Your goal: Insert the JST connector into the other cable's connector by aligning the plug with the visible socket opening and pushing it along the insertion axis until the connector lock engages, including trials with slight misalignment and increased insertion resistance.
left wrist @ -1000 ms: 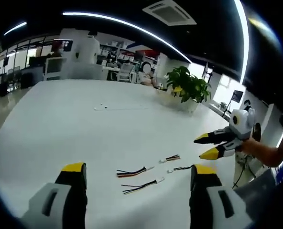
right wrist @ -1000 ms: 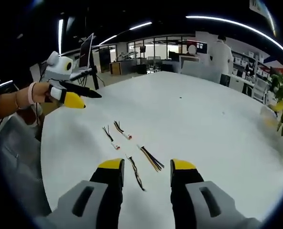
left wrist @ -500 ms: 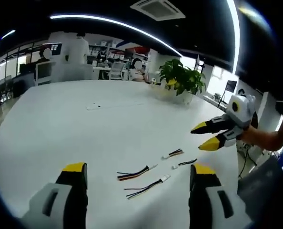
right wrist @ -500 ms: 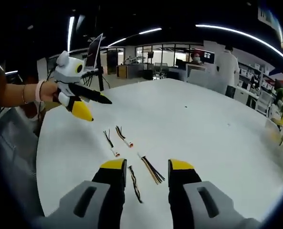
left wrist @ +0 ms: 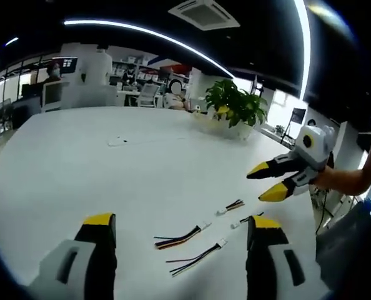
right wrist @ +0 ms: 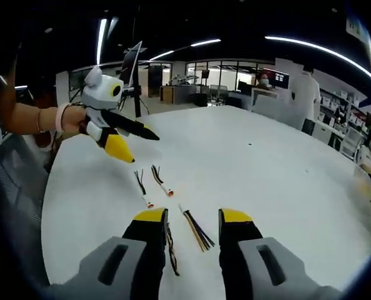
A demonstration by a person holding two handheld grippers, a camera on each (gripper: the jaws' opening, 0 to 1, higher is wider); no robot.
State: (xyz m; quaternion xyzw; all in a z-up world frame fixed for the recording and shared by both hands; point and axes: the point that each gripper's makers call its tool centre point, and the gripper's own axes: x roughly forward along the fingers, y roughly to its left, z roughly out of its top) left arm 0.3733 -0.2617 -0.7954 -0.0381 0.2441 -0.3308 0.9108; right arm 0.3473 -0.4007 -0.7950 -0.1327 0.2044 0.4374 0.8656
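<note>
A: In the left gripper view, what is being shown?

B: The left gripper (left wrist: 176,228) is being held released above four short multicoloured wire leads with white JST connectors (left wrist: 201,240) lying near the white table's (left wrist: 98,162) edge, probably for reach.

A: And in the right gripper view?

B: The right gripper (right wrist: 187,217) is being held released over them, nothing grasped.

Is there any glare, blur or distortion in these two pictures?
Left gripper view: fisheye bends the ceiling light strip into an arc, and the white table looks bright but not blown out. Right gripper view: the thin cable pieces stay fairly sharp; the background office is soft.
</note>
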